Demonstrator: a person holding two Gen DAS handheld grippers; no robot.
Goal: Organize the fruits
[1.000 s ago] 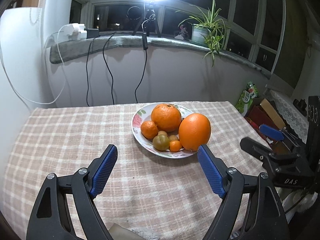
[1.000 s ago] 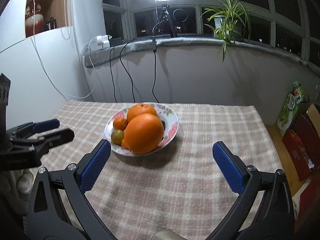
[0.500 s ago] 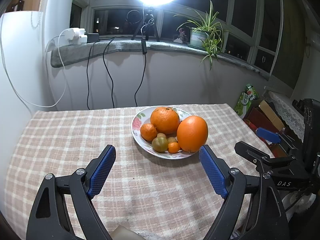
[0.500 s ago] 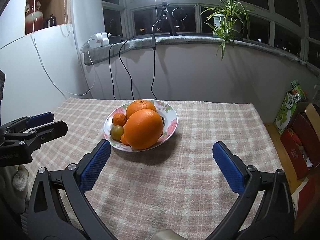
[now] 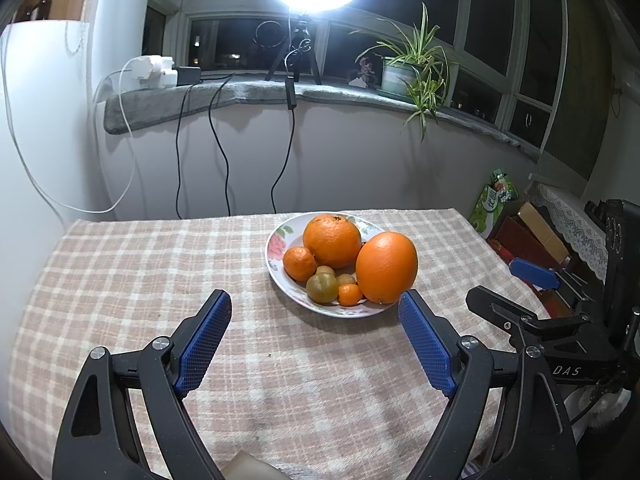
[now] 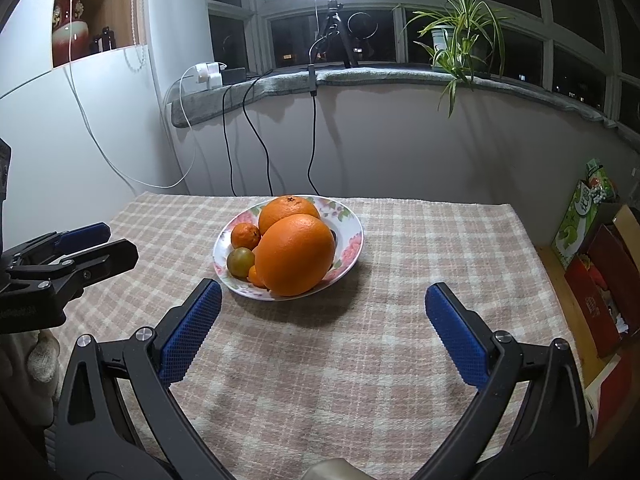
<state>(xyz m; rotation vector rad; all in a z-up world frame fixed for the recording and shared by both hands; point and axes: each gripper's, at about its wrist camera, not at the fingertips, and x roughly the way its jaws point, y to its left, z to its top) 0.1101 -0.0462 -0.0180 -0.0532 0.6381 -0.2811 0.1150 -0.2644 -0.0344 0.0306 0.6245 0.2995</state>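
On the left of the checked tablecloth (image 5: pixel 132 280), the left gripper (image 5: pixel 316 332) hangs above bare cloth with its blue pads spread wide and nothing between them. Ahead of it and slightly toward its right pad sits the flowered plate (image 5: pixel 280 240), heaped with fruit: a round orange (image 5: pixel 332 240) at the back, a small mandarin (image 5: pixel 299 263) on the plate's left, a greenish fruit (image 5: pixel 322 288) and a tiny orange one (image 5: pixel 350 294) at the front rim, and a big oval orange (image 5: pixel 386 267) on the right edge. That oval orange stands with its long axis roughly upright, leaning a little, and its base lies just beyond the left gripper's right pad (image 5: pixel 426 344). Further right, the right gripper (image 6: pixel 322 332) is likewise wide open and empty; from its view the plate lies ahead and toward its left pad (image 6: pixel 190 332), a little farther off. So the left gripper looks the nearer one, and a short reach forward and to its right would bracket the oval orange.
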